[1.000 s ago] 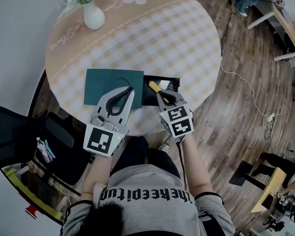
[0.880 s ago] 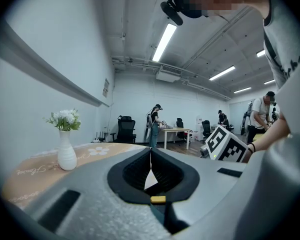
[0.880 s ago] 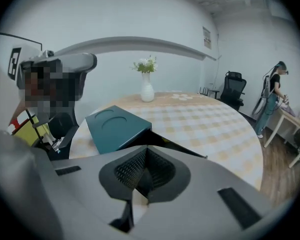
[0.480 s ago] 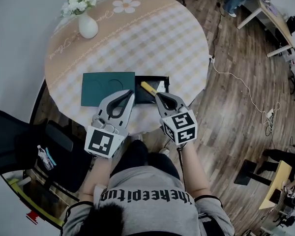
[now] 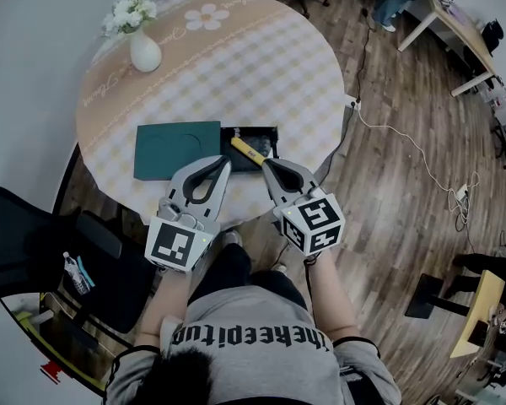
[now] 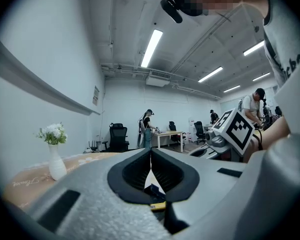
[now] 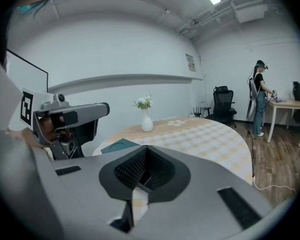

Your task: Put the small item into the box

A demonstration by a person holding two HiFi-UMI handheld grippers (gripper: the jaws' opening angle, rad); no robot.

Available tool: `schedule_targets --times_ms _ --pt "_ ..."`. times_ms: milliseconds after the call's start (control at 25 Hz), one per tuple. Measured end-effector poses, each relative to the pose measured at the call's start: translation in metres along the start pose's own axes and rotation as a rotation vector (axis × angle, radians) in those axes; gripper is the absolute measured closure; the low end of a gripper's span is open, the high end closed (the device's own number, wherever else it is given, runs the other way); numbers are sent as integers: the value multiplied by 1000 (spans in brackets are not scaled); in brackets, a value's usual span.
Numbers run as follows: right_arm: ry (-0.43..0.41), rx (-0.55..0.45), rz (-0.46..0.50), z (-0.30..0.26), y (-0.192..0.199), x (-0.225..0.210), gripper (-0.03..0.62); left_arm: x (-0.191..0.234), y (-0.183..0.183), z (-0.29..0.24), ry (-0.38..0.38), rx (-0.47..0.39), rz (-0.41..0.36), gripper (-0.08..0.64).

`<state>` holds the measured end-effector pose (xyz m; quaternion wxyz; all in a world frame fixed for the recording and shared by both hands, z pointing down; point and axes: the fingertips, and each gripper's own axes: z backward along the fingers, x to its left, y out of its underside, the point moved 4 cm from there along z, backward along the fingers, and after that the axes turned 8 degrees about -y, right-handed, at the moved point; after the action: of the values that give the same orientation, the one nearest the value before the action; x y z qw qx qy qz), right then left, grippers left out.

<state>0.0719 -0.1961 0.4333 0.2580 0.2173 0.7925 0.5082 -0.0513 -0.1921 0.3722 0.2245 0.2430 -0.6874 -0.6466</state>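
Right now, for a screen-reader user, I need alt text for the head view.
From above, a person holds the left gripper and right gripper, both shut, at the near edge of a round table. Just ahead lie a green lid and a black box with a yellow item in it; a flower vase stands farther back.

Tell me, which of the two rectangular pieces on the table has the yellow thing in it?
The open black box, right of the flat dark green panel. The small yellow item lies inside it; the green panel holds nothing.
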Motion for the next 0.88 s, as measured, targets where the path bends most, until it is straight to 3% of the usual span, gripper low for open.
schedule_targets --times_ms 320,600,880 --pt "-40 -82 30 37 -14 19 588 -33 -14 20 -23 -21 -18 543" --pt "-42 -114 58 5 -47 30 586 14 -24 18 -39 -62 -58 545" --pt "-57 -157 100 47 -55 44 586 -15 -38 41 -80 -88 -82 545"
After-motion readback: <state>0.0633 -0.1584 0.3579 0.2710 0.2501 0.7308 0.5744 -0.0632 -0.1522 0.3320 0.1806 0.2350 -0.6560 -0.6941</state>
